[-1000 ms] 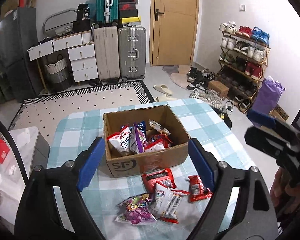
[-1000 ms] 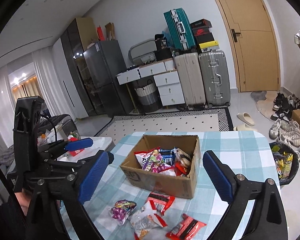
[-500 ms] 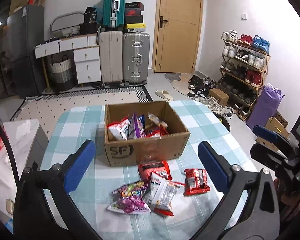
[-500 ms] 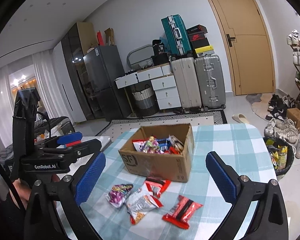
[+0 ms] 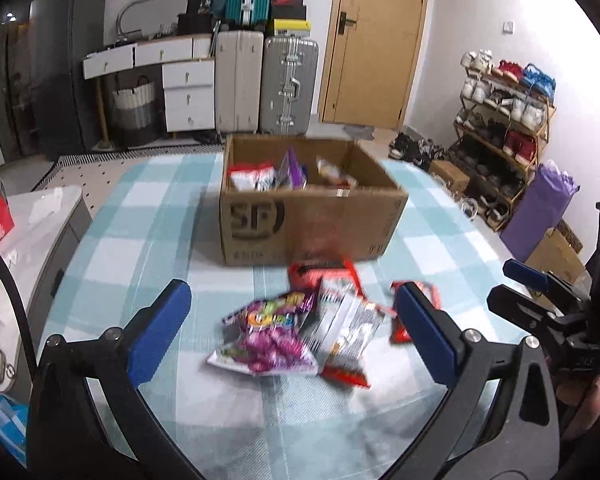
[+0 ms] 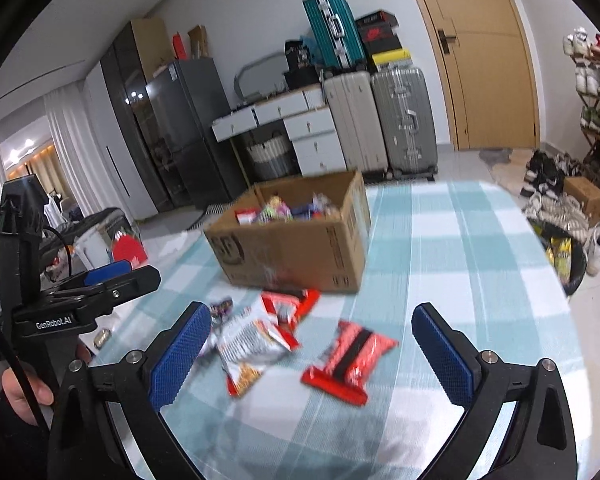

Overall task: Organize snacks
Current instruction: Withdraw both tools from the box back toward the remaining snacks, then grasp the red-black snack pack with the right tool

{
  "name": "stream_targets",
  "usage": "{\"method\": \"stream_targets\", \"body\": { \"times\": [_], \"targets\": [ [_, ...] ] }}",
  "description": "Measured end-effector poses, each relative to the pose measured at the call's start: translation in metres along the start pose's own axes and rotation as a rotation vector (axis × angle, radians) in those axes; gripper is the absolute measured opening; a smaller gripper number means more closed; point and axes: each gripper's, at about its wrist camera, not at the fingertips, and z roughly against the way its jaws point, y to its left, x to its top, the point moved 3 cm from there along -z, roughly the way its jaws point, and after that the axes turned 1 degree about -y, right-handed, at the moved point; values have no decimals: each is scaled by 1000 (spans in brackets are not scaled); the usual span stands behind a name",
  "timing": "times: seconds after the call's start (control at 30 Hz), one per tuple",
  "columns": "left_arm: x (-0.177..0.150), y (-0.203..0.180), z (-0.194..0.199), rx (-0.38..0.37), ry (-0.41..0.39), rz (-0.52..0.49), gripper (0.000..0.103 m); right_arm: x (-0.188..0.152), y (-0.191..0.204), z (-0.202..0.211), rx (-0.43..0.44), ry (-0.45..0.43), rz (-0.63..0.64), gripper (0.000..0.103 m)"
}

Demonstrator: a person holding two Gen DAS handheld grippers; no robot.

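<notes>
A desk covered with a teal-and-white checked cloth point(image 5: 148, 216) was seen in both wrist views, and on it stood an open brown cardboard box point(image 5: 312, 216) already partly filled with snack packets. Just in front of the box, four loose packets were scattered on the cloth. From the left wrist view, a purple-and-pink candy bag point(image 5: 266, 336) was shown nearest the left tool point(image 5: 296, 332), overlapped at its right by a silver-and-red crisp packet point(image 5: 348, 332) whose long axis ran from the box toward the camera; behind these a red flat packet point(image 5: 320, 274) was lying against the box front. A red-and-black wrapped bar point(image 6: 350, 358) was largely hidden behind the blue pad in that view, whereas in the right wrist view it was displayed in full, with its long axis set diagonally, its upper end pointing up-right and away from the box. There the candy bag was mostly concealed by the blue pad of the right tool point(image 6: 312, 356). Both tools were held with jaws spread wide and nothing between the pads; the left tool's jaws had just been opening, and so had the right's. Each tool was also seen at the edge of the other's view, the left one grasped by a hand point(image 6: 24, 390).
</notes>
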Motion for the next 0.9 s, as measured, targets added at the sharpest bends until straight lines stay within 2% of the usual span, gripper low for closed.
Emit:
{"method": "stream_targets", "body": {
  "times": [0.3,0.6,0.67,0.7,0.9],
  "targets": [
    [-47,1,-43,-16,81,-8,102,-36,-25,-48,-45,152,-93,102],
    [-61,-1,-65,-33,115,-5,102,-43,-33,-79,-77,227,-93,99],
    [-64,0,-69,-41,136,0,102,-44,-34,-86,-84,240,-97,91],
    [-64,1,-66,-43,140,2,102,-44,-33,-89,-80,250,-96,83],
    [-74,7,-70,-34,157,7,102,-45,-27,-106,-115,282,-47,79]
  ]
}}
